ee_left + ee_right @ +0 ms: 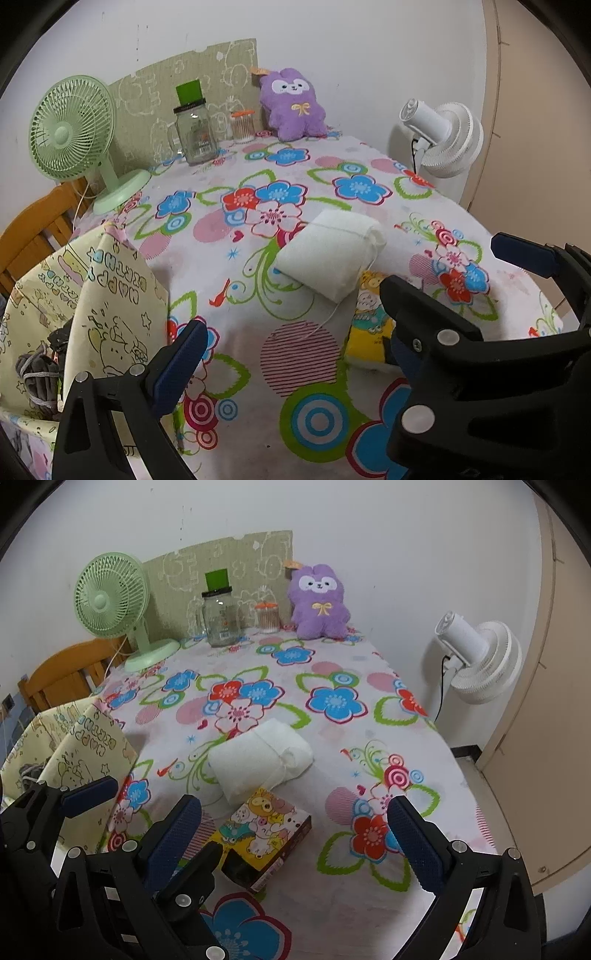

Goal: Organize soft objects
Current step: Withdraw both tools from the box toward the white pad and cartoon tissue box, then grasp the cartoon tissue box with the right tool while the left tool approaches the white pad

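White pouch: I see a soft white fabric pouch (258, 758) lying flat near the middle of the table, a thin drawstring trailing from it toward me.
Cartoon pack: a yellow packet printed with cartoon animals (264, 832) lies just in front of the pouch, its far corner touching or nearly touching the pouch – I cannot tell which.
Plush: a purple plush toy (319, 602) sits upright at the far edge of the table, leaning on the wall.
Left gripper: my left gripper (295, 314) hangs over the near part of the table with its fingers spread wide and nothing between them; in the left wrist view its right finger covers part of the cartoon pack.
Right gripper: my right gripper (293, 829) is also spread apart and empty – the cartoon pack lies between its fingers in the right wrist view.
Gift bag: a pale yellow paper bag (110, 295) with "HAPPY BIRTHDAY" print stands at the left edge of the table, dark grey fabric showing inside it.
Table: covered by a floral cloth (332, 701).
Far end: a green desk fan (110, 602), a glass jar (221, 618) with a black lid and a small tub of cotton swabs (267, 618) stand along the back.
Off the table: a white fan (480, 657) stands to the right, a wooden chair (66, 675) to the left.
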